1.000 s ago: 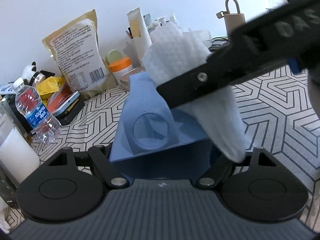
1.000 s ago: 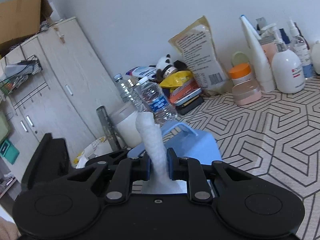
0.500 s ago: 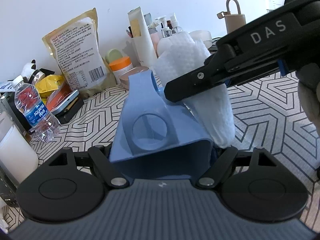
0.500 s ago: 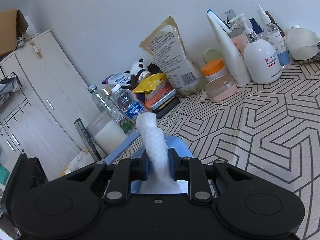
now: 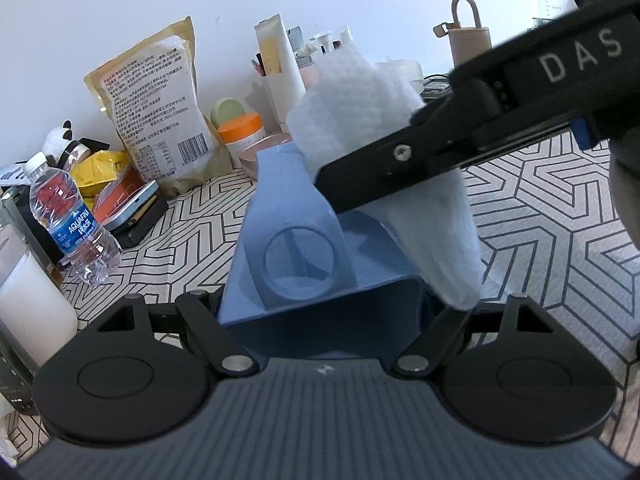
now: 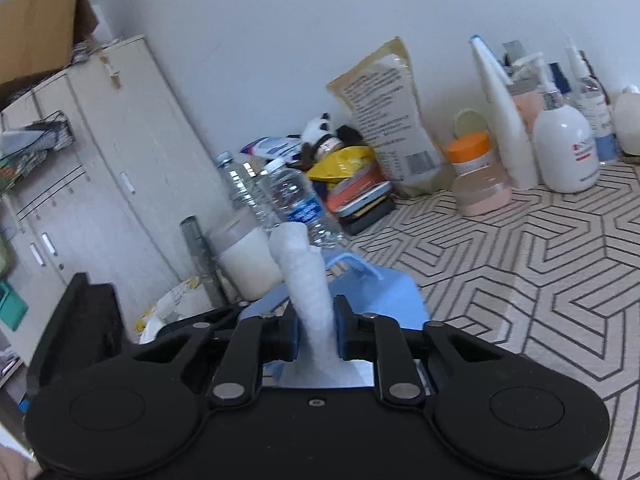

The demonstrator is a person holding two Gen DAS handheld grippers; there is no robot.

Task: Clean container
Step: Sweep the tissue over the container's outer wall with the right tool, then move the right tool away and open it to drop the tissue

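Note:
A blue plastic container [image 5: 304,264] with a round recess sits tilted between the fingers of my left gripper [image 5: 324,320], which is shut on its sides. From the right, one of my right gripper's fingers [image 5: 420,152] crosses above it, holding a folded white cloth [image 5: 440,220] whose lower end hangs against the container's right edge. In the right wrist view my right gripper [image 6: 316,332] has its jaws closing on the cloth [image 6: 300,264], both pads pressing it. The blue container [image 6: 384,296] lies just beyond.
On the patterned tablecloth [image 5: 540,220] stand a water bottle [image 5: 72,220], a large snack bag [image 5: 156,120], an orange-lidded jar [image 5: 242,132] and a white jar [image 5: 28,300]. Lotion bottles [image 6: 564,148] line the wall. A pale cabinet [image 6: 100,160] stands at the left.
The right gripper and cloth drew back from the container's right side, then came close over it again. The container stays gripped on the left; the right wrist view swung sideways and back.

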